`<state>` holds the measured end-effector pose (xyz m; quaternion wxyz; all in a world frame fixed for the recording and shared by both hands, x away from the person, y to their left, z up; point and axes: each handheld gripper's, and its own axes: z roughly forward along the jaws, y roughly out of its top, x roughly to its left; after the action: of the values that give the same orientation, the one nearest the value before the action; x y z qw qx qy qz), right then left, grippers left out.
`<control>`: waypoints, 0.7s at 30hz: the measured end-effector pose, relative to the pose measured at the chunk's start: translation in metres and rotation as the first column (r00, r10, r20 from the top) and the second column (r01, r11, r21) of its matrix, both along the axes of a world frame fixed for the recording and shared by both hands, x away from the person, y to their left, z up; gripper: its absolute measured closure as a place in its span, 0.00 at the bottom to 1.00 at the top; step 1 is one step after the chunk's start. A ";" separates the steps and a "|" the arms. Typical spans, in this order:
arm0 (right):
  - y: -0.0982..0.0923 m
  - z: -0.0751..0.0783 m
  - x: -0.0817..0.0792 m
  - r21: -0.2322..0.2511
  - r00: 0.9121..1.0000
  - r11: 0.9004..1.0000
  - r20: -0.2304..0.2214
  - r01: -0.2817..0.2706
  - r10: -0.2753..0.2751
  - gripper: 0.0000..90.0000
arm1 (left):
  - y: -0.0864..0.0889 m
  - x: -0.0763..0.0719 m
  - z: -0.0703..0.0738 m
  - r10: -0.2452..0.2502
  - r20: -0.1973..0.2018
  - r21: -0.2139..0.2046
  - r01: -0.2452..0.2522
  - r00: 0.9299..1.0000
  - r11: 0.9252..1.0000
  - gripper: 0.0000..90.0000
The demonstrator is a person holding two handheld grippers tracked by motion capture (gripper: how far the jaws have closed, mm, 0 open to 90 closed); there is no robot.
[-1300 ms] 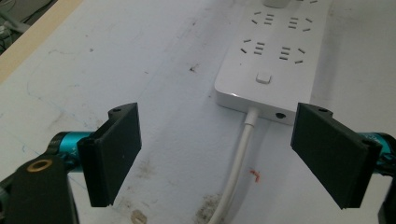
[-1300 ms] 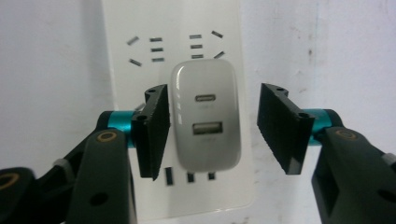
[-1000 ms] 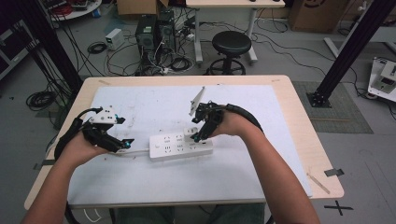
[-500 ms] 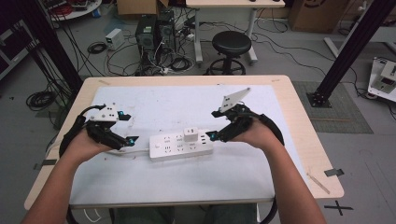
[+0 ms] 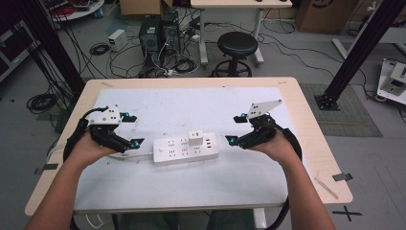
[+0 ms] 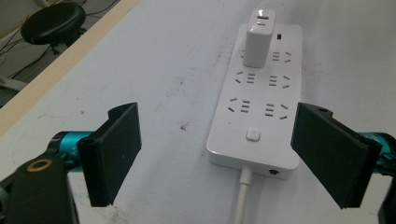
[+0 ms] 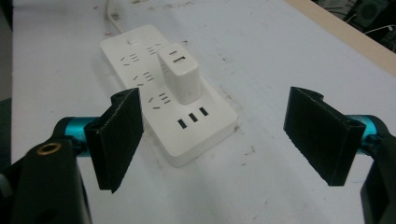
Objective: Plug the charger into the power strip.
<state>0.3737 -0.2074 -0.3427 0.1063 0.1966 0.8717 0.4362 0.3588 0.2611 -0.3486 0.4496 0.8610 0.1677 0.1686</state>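
The right claw (image 5: 232, 129), jaws just spread and empty, flanks the power strip (image 5: 186, 150) at 3 o'clock, the open left claw (image 5: 133, 130) at 9, leaving the plugged-in charger (image 5: 195, 138) seated.

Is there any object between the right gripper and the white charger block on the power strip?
Nothing visible. The right gripper, jaws open, faces the white rectangular power strip; only bare white table cover lies before the white charger block.

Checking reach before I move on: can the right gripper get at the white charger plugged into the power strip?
Probably yes: the right gripper is open beside the power strip, with nothing between it and the charger.
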 end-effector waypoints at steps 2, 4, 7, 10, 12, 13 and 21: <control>-0.001 0.000 0.002 0.013 1.000 1.000 0.004 0.012 -0.012 0.23 | 0.003 -0.001 -0.003 0.009 -0.004 -0.013 -0.009 1.000 1.000 0.18; -0.002 0.001 0.003 0.023 1.000 1.000 -0.001 0.019 -0.019 0.23 | 0.003 -0.002 -0.004 0.014 -0.006 -0.016 -0.014 1.000 1.000 0.18; -0.002 0.001 0.002 0.027 1.000 0.999 0.009 0.022 -0.022 0.23 | 0.002 -0.002 -0.005 0.011 -0.009 -0.007 -0.011 1.000 1.000 0.18; -0.003 0.002 0.002 0.022 1.000 0.999 0.013 0.026 -0.026 0.23 | 0.002 -0.002 -0.005 0.011 -0.010 -0.007 -0.011 1.000 1.000 0.18; -0.003 0.002 0.002 0.025 1.000 0.999 0.006 0.030 -0.030 0.23 | 0.002 -0.002 -0.005 0.011 -0.010 -0.007 -0.011 1.000 1.000 0.18; -0.003 0.002 0.002 0.025 1.000 0.999 0.006 0.030 -0.030 0.23 | 0.002 -0.001 -0.005 0.015 -0.011 -0.002 -0.015 1.000 1.000 0.18; -0.006 0.002 0.003 0.023 0.999 0.999 0.008 0.041 -0.041 0.23 | 0.003 -0.001 -0.005 0.017 -0.016 0.002 -0.017 1.000 1.000 0.18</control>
<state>0.3767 -0.2131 -0.3409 0.1164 0.2137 0.8619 0.4448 0.3579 0.2638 -0.3540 0.4458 0.8614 0.1785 0.1655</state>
